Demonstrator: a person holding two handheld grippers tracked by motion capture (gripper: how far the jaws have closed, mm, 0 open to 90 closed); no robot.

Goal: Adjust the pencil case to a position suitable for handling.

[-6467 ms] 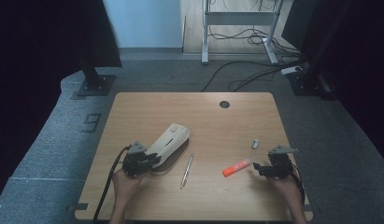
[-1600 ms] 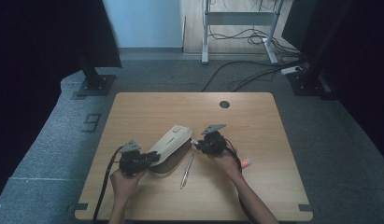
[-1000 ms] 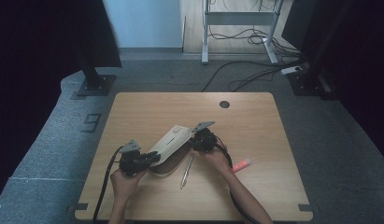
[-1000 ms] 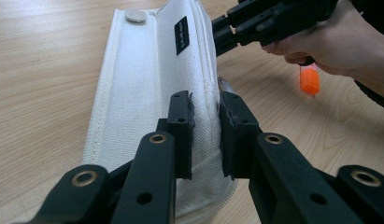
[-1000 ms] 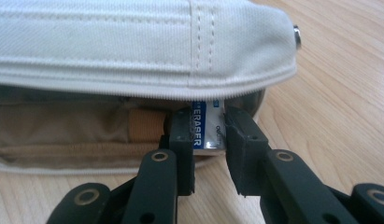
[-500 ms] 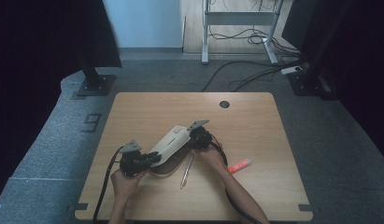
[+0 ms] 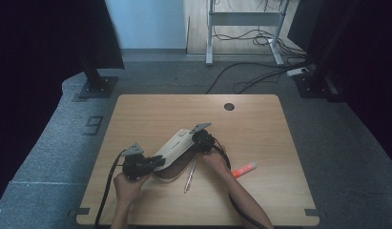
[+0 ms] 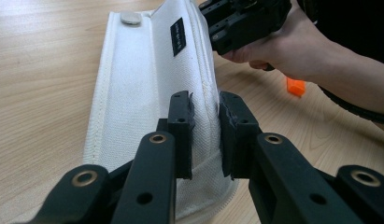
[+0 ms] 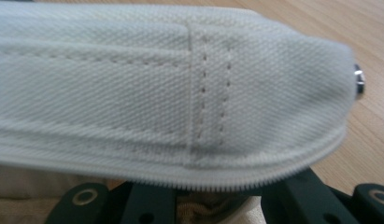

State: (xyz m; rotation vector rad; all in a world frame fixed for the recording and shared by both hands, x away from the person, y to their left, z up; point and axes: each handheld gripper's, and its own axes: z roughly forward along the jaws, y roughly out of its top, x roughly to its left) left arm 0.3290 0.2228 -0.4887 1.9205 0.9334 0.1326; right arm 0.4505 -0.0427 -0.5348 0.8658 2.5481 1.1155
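Right now my left hand-held gripper (image 8: 204, 135) pinches the near end of the white pouch (image 7: 173, 148) mid-counter (image 7: 260, 129); my right hand-held gripper (image 7: 201, 141) sits at its far end, whether clamping I cannot tell.

The right gripper (image 7: 199, 139) left the counter's right edge, where it had rested beside the orange marker (image 7: 244, 170), and travelled left across the counter to the far end of the white pouch (image 7: 173, 147). The marker shifted from mid-right toward the pen (image 7: 190, 175).
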